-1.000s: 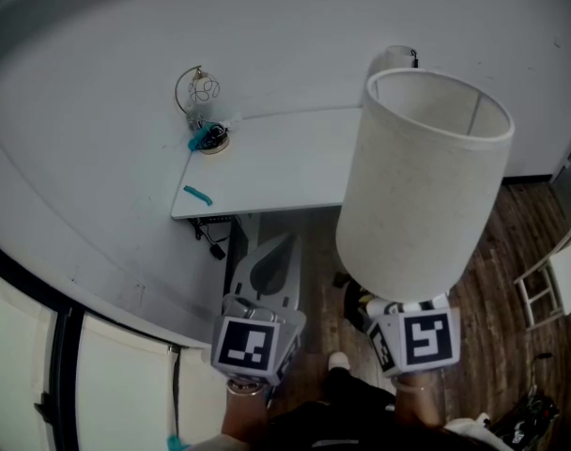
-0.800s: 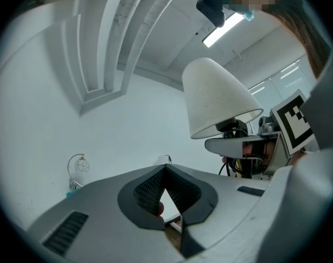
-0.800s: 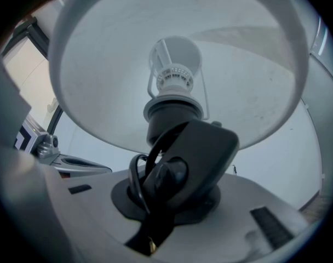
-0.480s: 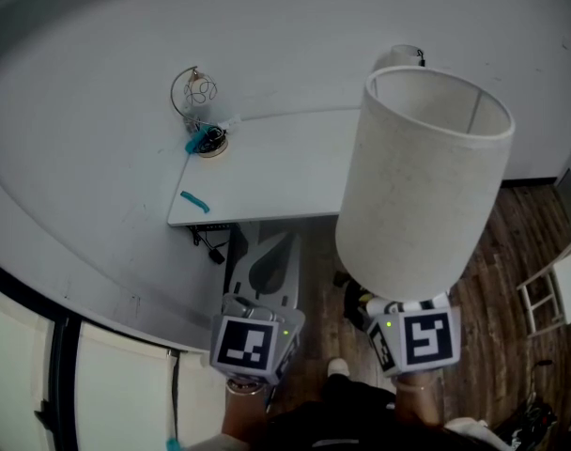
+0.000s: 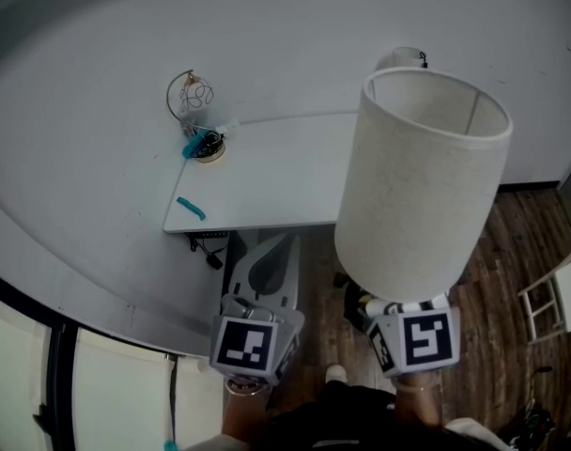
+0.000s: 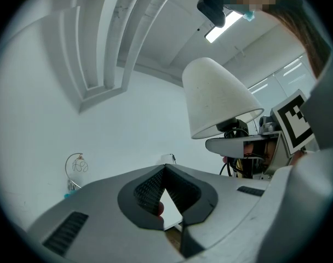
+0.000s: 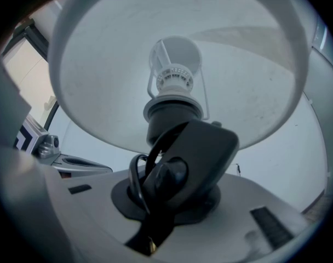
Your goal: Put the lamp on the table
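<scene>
One lamp (image 5: 417, 186) upright in right gripper (image 7: 172, 201), apart from the table (image 5: 267, 172).

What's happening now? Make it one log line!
right gripper: shut on lamp | left gripper: shut, empty | lamp: held in air, not on table | table: ahead

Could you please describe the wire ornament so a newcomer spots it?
Find the white table. At its far left corner stands the wire ornament: a thin hoop on a round base, taller than the flat teal strip near the front edge.
</scene>
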Available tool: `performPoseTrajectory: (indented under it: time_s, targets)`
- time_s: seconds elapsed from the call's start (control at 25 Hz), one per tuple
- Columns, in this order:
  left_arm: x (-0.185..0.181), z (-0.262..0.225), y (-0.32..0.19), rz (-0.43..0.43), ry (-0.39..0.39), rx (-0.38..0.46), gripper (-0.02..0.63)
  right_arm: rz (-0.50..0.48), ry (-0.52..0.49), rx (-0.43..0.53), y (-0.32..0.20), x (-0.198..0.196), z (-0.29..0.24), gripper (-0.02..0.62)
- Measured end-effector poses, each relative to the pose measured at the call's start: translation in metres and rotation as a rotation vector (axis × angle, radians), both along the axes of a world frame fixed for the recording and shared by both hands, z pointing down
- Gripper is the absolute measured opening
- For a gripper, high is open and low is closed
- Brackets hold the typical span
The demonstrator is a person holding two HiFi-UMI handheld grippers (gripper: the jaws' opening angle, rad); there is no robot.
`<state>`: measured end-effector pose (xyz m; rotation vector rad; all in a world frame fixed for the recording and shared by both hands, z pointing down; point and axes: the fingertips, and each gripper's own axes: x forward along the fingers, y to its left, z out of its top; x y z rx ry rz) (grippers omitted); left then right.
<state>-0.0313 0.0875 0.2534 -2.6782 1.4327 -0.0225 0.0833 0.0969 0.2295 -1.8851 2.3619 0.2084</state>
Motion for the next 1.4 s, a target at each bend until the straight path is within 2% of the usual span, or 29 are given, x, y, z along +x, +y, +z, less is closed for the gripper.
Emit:
performPoseTrajectory:
  time_s: [0.84, 1.4]
  targets:
    - [0.024, 0.002, -0.029, -0.028, -0.001, 0.017, 0.003, -0.032, 0.016, 0.020, -0.032, 0.023, 0.002, 0.064]
    - [0.025, 0.003, -0.034, -0.047, -0.007, 0.016, 0.003, -0.052, 0.002, 0.026, -0.041, 0.025, 0.004, 0.064]
